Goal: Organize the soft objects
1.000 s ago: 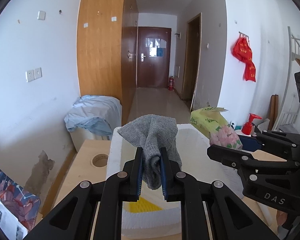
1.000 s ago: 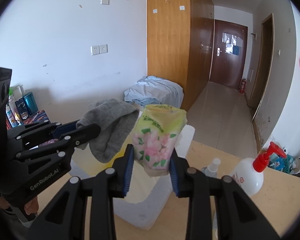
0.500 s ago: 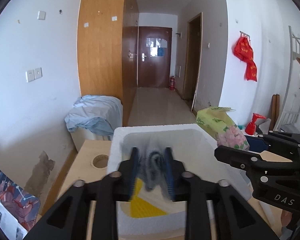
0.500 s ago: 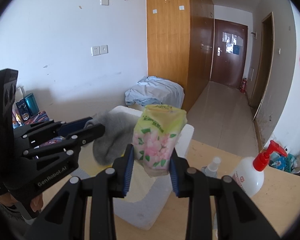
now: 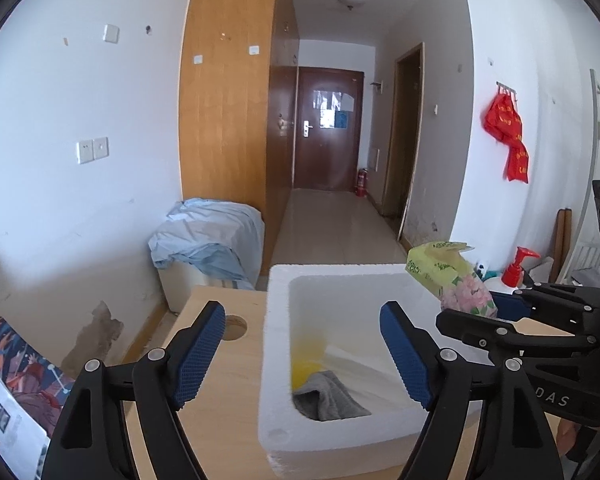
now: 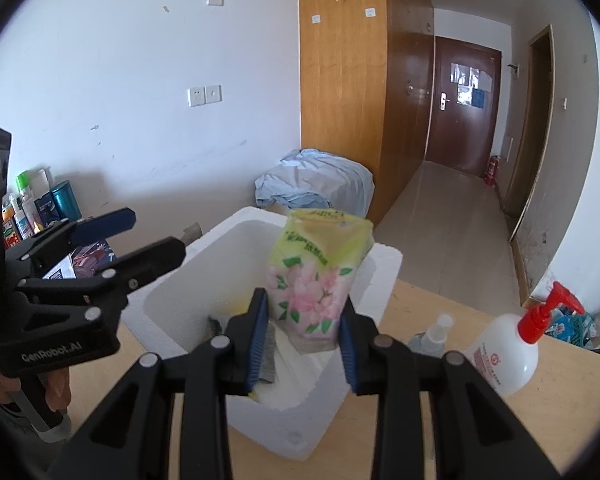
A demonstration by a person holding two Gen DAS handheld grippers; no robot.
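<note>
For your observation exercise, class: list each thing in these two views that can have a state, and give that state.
left gripper: open, holding nothing.
right gripper: shut on the tissue pack.
tissue pack: held upright above the foam box.
grey cloth: lying crumpled inside the foam box.
foam box: lidless, on the wooden table.
pump bottle: upright on the table.
far door: closed.

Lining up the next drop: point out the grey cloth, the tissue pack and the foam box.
grey cloth (image 5: pixel 330 398): left wrist view, middle of the folded fabric.
tissue pack (image 6: pixel 314 280): right wrist view, flowered front face.
foam box (image 5: pixel 274 360): left wrist view, left wall rim.
</note>
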